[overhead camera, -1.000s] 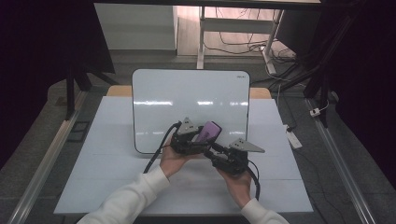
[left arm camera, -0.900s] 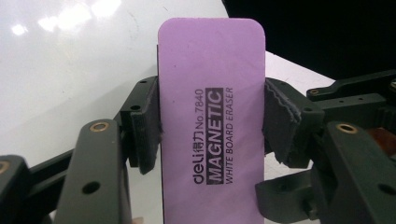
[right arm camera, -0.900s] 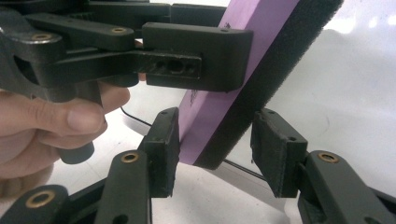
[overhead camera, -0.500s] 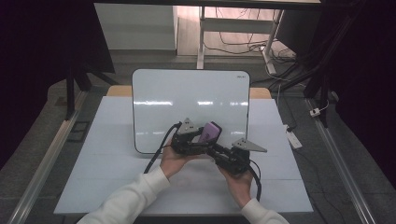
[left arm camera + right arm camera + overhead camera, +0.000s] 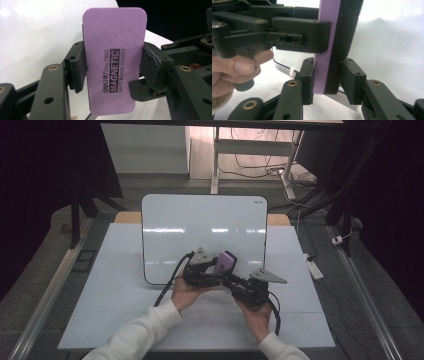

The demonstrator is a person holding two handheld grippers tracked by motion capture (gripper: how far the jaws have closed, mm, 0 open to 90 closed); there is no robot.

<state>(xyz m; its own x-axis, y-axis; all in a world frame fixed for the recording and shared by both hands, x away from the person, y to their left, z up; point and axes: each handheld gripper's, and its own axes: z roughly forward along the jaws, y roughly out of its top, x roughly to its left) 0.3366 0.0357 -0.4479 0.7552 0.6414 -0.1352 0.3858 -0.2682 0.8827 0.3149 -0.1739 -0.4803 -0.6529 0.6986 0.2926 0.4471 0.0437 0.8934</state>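
Observation:
A purple magnetic whiteboard eraser (image 5: 226,261) is held up between both hands over the near edge of the whiteboard (image 5: 200,230). My left gripper (image 5: 219,270) is shut on it, its pads (image 5: 78,67) pressing on the two long edges of the printed purple face (image 5: 113,57). My right gripper (image 5: 230,278) comes in from the right. It grips the eraser's lower end through its thickness, one pad (image 5: 308,80) on the purple back (image 5: 328,37), the other on the black felt. Its jaws have just been closing on the eraser and have eased open a touch.
The whiteboard lies flat on the pale table (image 5: 125,310), reaching past its far edge. Black cables (image 5: 167,287) trail from both grippers toward the person. A power strip (image 5: 314,268) lies on the floor at the right. Dark frame legs and rails flank the table.

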